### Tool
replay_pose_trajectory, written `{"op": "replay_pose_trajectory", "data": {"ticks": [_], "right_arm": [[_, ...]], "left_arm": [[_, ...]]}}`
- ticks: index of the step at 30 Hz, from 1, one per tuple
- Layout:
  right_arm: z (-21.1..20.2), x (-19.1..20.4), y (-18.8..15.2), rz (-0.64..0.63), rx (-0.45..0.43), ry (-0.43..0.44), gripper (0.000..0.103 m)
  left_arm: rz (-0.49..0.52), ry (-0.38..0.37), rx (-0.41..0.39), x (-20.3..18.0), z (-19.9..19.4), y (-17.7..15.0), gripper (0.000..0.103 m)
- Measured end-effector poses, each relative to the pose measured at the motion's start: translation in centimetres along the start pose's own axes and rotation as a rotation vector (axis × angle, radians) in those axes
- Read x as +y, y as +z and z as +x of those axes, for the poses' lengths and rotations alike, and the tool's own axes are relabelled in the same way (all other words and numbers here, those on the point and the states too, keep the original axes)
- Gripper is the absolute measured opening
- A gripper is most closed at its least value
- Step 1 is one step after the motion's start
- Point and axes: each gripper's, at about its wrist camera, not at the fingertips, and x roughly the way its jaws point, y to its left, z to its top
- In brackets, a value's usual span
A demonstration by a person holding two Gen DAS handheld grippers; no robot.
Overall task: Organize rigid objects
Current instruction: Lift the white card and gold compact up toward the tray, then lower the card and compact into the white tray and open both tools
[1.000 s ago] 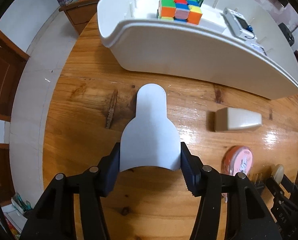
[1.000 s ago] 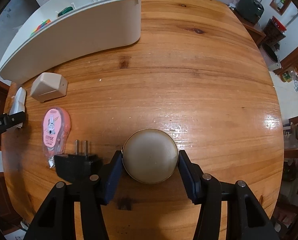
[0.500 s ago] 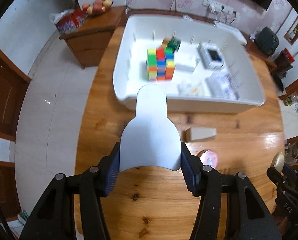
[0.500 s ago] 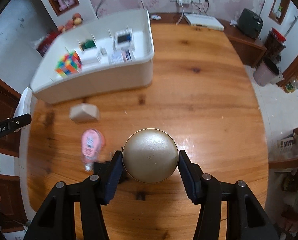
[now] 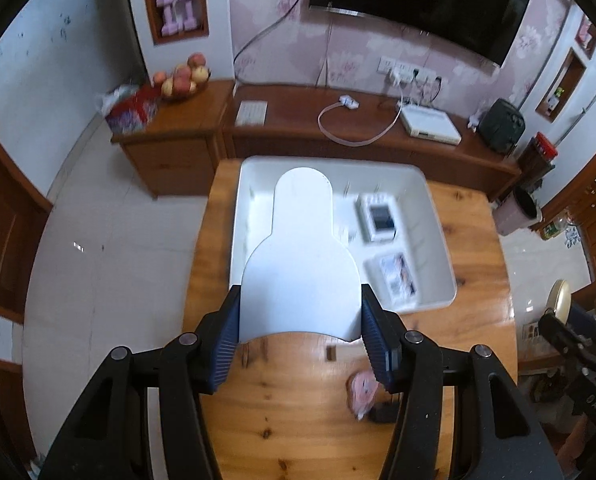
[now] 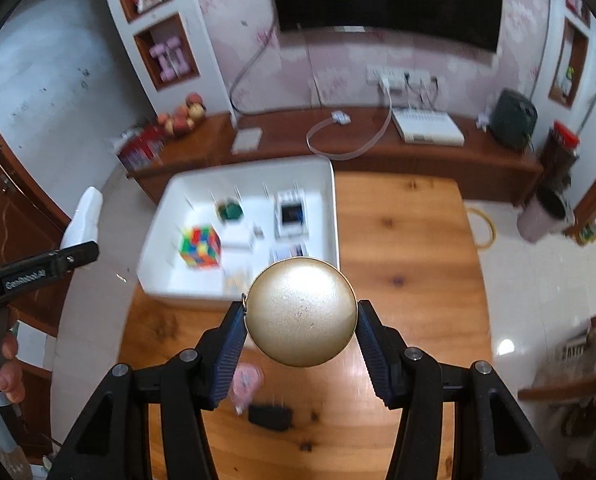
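Fingers of the left gripper (image 5: 300,334) clamp the wide end of a flat white scoop (image 5: 300,264), its pads pressed on both edges; the narrow rounded end points away from the camera and overlaps the near-left part of the white bin (image 5: 438,240) in this view, held well above the wooden counter (image 5: 282,412). The right gripper (image 6: 301,330) is closed on a round gold tin (image 6: 301,312), one finger on each side, and it too hangs high over the counter with the bin beyond and to the left of it. From the right wrist the bin holds a colourful cube (image 6: 200,248) near its left front, a dark green item (image 6: 229,209) behind that, a small white device with a dark screen (image 6: 292,216) toward the right, and some blurred white packets that cannot be told apart. On the counter below the grippers lie a pink tape dispenser (image 6: 247,385) and, just beside it, a black plug (image 6: 269,417); both are smeared by motion. The left gripper's black arm and the white scoop show at the left edge of the right view, with a person's hand (image 6: 8,372) under it. The gold tin appears at the right edge of the left view.
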Motion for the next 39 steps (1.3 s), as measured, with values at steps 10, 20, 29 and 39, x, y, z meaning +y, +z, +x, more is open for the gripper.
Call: {"op": "replay_pose_trajectory", "data": {"ticks": [10,20,29,39], "right_arm": [[-1.5,1.8,8.0,-0.072,-0.141,-0.021,0.055],[7.9,2.4,9.3,-0.061,-0.007,-0.027,0.055],[18.7,2.8,4.7,-0.042,0.2,-0.032,0.055],[24.1,2.8,2.1,-0.004,0.301,-0.028,0.056]], "left_arm": [[0.041,0.006,-0.024,-1.2,1.7,5.7,0.059],[0.098,-0.042,0.071,-3.8,10.8,8.1,0.059],[0.158,-0.086,0.179,-5.5,19.5,7.1,0.059],[0.194,-0.064,0.276,-6.4,24.5,5.5,0.059]]}}
